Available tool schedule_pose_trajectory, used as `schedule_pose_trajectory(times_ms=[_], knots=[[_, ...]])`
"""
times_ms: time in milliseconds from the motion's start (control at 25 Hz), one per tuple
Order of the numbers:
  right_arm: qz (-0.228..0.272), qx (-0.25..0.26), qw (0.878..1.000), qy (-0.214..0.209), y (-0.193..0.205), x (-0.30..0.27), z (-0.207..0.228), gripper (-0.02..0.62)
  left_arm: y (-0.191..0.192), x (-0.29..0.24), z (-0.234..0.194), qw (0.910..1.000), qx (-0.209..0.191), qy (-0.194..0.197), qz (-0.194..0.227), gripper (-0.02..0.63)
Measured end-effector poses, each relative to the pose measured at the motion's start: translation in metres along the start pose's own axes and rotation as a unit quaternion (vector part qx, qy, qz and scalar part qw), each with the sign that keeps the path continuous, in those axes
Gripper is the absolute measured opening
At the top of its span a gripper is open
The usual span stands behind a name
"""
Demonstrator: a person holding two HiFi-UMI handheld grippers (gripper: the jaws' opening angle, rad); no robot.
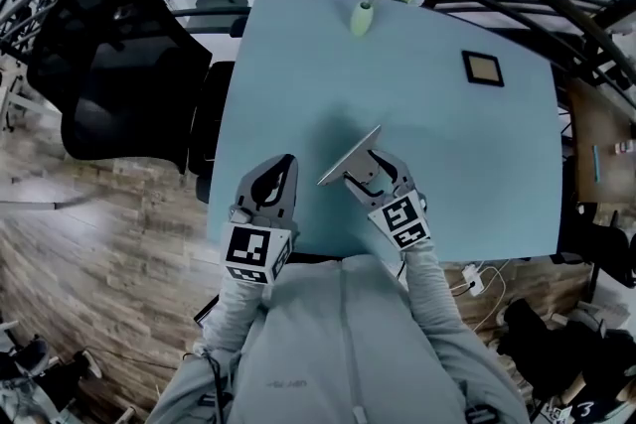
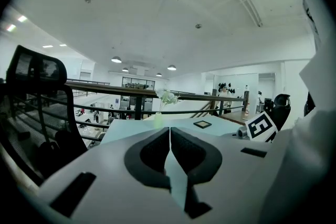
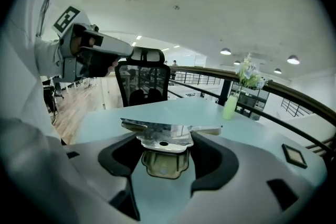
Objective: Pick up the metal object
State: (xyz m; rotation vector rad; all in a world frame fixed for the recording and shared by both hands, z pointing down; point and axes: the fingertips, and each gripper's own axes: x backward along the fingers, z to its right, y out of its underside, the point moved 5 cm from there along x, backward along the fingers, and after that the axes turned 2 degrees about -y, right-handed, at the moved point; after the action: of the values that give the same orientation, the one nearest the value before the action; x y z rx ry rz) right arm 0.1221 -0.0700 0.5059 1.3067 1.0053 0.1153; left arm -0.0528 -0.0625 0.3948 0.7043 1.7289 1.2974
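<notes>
While the right gripper clamps the metal object above the table, a slow, level lift should hold it; left gripper closed, empty.

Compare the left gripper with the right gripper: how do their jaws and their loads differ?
Jaws: the left gripper has its jaws pressed together, while the right gripper has its jaws set wide apart.
Load: the left gripper holds nothing, while the right gripper is clamped on the metal object.
Shared: both are grey and sit over the near part of the light blue table.
</notes>
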Motion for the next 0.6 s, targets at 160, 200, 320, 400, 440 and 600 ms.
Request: schedule_pose_trajectory(times_ms=[160, 200, 320, 400, 440, 600], knots=[[0.034, 0.003, 0.999, 0.029, -0.021, 0.024, 0.01, 0.296, -0.013, -0.002, 0.004, 0.9998, -0.013, 0.007, 0.014, 0.029], [0.043, 0.002, 0.998, 0.036, -0.026, 0.03, 0.013, 0.296, -0.016, -0.003, 0.005, 0.9997, -0.015, 0.008, 0.017, 0.029], [0.07, -0.005, 0.996, 0.057, -0.04, 0.05, 0.022, 0.296, -0.025, -0.004, 0.008, 0.9994, -0.022, 0.013, 0.025, 0.029], [0.087, -0.01, 0.993, 0.073, -0.047, 0.065, 0.029, 0.296, -0.031, -0.006, 0.01, 0.999, -0.026, 0.019, 0.03, 0.029], [0.096, -0.013, 0.992, 0.081, -0.05, 0.072, 0.033, 0.296, -0.033, -0.008, 0.012, 0.9988, -0.029, 0.022, 0.032, 0.029], [0.126, -0.023, 0.985, 0.115, -0.059, 0.1, 0.048, 0.296, -0.045, -0.014, 0.019, 0.9974, -0.038, 0.044, 0.042, 0.029]])
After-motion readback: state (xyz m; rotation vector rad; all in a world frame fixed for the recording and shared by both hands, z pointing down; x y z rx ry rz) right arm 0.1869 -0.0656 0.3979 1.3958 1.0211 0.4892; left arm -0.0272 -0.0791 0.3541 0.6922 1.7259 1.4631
